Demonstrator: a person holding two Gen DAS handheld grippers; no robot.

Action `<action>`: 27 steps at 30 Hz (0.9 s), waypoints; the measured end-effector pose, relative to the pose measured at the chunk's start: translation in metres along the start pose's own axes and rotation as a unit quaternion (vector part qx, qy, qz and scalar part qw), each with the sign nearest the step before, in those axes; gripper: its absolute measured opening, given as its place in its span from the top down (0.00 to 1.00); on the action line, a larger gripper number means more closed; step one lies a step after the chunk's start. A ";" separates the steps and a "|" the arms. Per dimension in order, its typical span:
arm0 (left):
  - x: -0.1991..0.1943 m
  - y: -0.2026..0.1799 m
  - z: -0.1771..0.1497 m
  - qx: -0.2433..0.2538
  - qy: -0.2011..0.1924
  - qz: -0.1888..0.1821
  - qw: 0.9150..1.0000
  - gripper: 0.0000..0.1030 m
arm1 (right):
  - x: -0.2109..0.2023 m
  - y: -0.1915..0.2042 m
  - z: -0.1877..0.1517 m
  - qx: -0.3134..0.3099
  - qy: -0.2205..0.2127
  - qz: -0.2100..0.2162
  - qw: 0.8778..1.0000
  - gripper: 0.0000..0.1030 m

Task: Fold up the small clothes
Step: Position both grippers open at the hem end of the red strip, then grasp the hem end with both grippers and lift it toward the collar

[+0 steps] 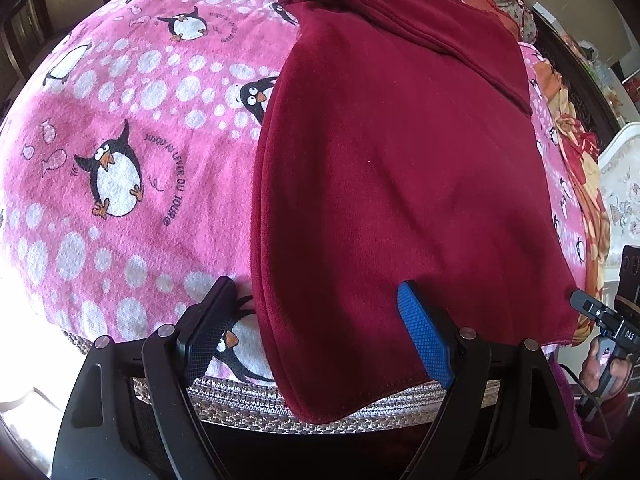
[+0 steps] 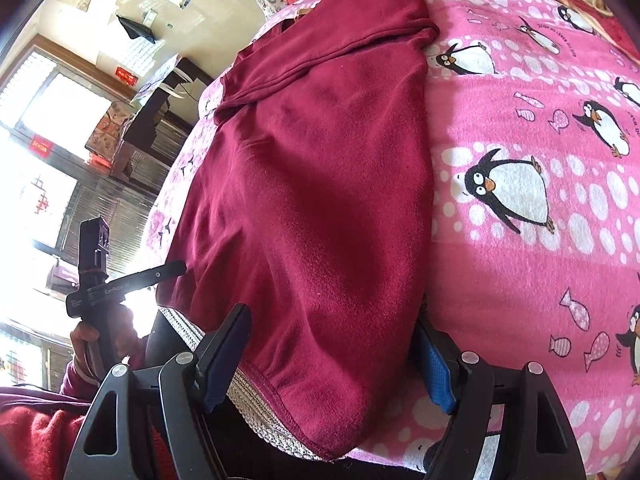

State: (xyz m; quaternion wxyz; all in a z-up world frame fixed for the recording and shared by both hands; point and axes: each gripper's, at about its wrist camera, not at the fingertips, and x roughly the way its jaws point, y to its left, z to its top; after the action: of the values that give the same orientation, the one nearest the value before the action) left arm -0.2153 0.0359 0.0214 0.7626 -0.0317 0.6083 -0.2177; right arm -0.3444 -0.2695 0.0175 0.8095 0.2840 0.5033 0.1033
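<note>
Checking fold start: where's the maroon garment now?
The maroon garment lies on the pink penguin blanket, its hem hanging over the near edge between both open tools: left tool, right tool.

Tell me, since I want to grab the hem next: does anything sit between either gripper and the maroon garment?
Nothing visible does. The maroon garment lies on the penguin blanket, its near hem already between the open fingers of the left gripper and the right gripper.
</note>
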 end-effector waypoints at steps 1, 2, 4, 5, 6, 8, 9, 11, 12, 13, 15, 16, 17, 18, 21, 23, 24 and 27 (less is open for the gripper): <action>0.000 0.001 0.001 -0.001 0.002 -0.002 1.000 0.19 | -0.001 0.000 0.000 0.001 -0.001 -0.002 1.000 0.27; -0.001 0.002 0.001 -0.002 0.004 -0.004 1.000 0.19 | -0.003 -0.001 0.000 0.003 -0.003 -0.003 1.000 0.27; -0.001 0.004 0.002 -0.005 0.006 -0.007 1.000 0.19 | -0.007 -0.004 0.000 0.007 -0.005 -0.005 1.000 0.27; -0.001 0.003 0.002 -0.003 0.006 -0.006 1.000 0.19 | -0.009 -0.006 -0.001 0.009 -0.006 -0.006 1.000 0.27; -0.001 0.003 0.001 -0.001 0.007 -0.004 1.000 0.19 | -0.011 -0.008 -0.001 0.013 -0.007 -0.005 1.000 0.27; -0.001 0.001 0.000 0.005 0.008 -0.001 1.000 0.19 | -0.015 -0.013 -0.002 0.020 -0.007 0.002 1.000 0.27; -0.001 0.000 -0.001 0.009 0.008 0.001 1.000 0.19 | -0.015 -0.014 -0.002 0.022 -0.007 0.004 1.000 0.27; -0.001 0.000 -0.003 0.016 0.010 0.001 1.000 0.19 | -0.015 -0.016 -0.003 0.022 -0.004 0.006 1.000 0.27; -0.001 0.000 -0.003 0.020 0.012 0.000 1.000 0.19 | -0.015 -0.016 -0.003 0.020 -0.001 0.009 1.000 0.27; -0.001 0.001 -0.004 0.022 0.014 -0.001 1.000 0.19 | -0.014 -0.016 -0.003 0.018 0.003 0.014 1.000 0.27; -0.001 0.001 -0.004 0.024 0.016 -0.003 1.000 0.20 | -0.010 -0.012 -0.004 0.005 0.017 0.026 1.000 0.27; -0.001 0.000 -0.004 0.024 0.016 -0.002 1.000 0.20 | -0.006 -0.008 -0.004 -0.009 0.026 0.026 0.999 0.36; -0.001 -0.001 -0.004 0.027 0.014 0.000 1.000 0.26 | -0.001 -0.002 -0.005 -0.026 0.032 0.029 0.999 0.42; -0.003 -0.001 -0.004 0.030 0.009 0.007 0.999 0.46 | 0.005 0.001 -0.006 -0.031 0.035 0.035 0.998 0.57; -0.003 0.004 -0.001 0.022 0.009 -0.002 1.000 0.90 | 0.019 0.005 -0.007 -0.034 0.033 0.036 0.998 0.75; -0.004 0.010 0.002 0.002 0.015 -0.018 1.000 0.92 | 0.018 0.005 -0.001 -0.021 0.022 0.047 0.998 0.83; -0.006 0.010 0.004 0.003 0.016 -0.019 1.000 0.93 | 0.013 0.005 0.003 -0.014 0.010 0.062 0.998 0.87; -0.020 0.005 0.017 0.014 -0.001 -0.023 1.000 0.93 | -0.008 0.009 0.020 -0.014 -0.031 0.088 0.995 0.88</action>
State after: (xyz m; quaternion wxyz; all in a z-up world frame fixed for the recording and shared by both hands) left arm -0.2008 0.0443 0.0422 0.7583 -0.0359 0.6035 -0.2437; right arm -0.3291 -0.2728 0.0353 0.8165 0.3189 0.4492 0.1727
